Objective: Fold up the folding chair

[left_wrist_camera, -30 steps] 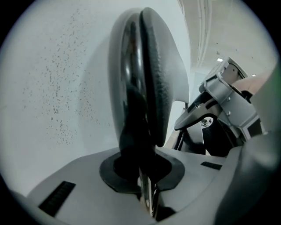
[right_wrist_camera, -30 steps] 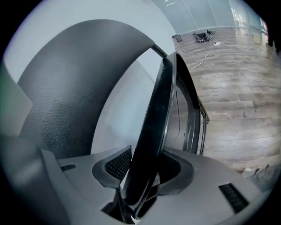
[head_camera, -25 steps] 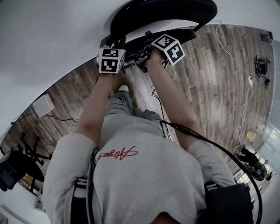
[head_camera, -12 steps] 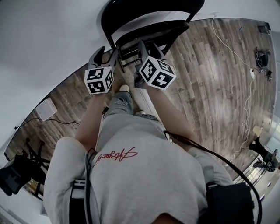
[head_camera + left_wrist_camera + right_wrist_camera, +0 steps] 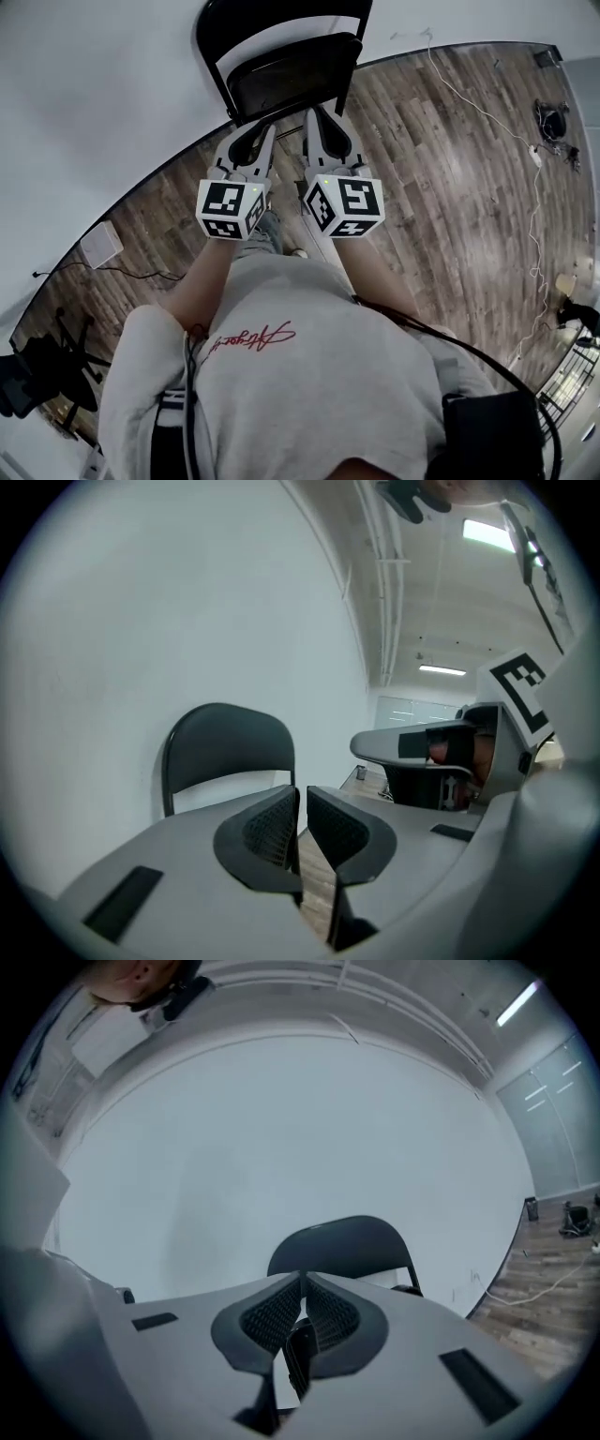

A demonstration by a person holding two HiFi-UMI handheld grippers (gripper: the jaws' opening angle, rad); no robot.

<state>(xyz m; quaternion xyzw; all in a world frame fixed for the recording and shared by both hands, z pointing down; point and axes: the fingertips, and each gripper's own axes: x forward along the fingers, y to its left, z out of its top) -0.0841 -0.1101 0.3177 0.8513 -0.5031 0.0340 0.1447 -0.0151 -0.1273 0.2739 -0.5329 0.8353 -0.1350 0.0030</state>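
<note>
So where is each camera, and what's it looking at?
Head view: on the person's head, looking down at shirt, arms, left tongs, right tongs, folding chair.
Left gripper view: on the left tongs, facing the chair and white wall; right tongs alongside.
Right gripper view: on the right tongs, facing the same.
Shared: the chair. Both tongs have just been closing, empty.

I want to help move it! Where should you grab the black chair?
Probably the chair's backrest, by its top edge, from above and in front: that rim is thin, curved and bare, and the wall stands close behind it.
</note>
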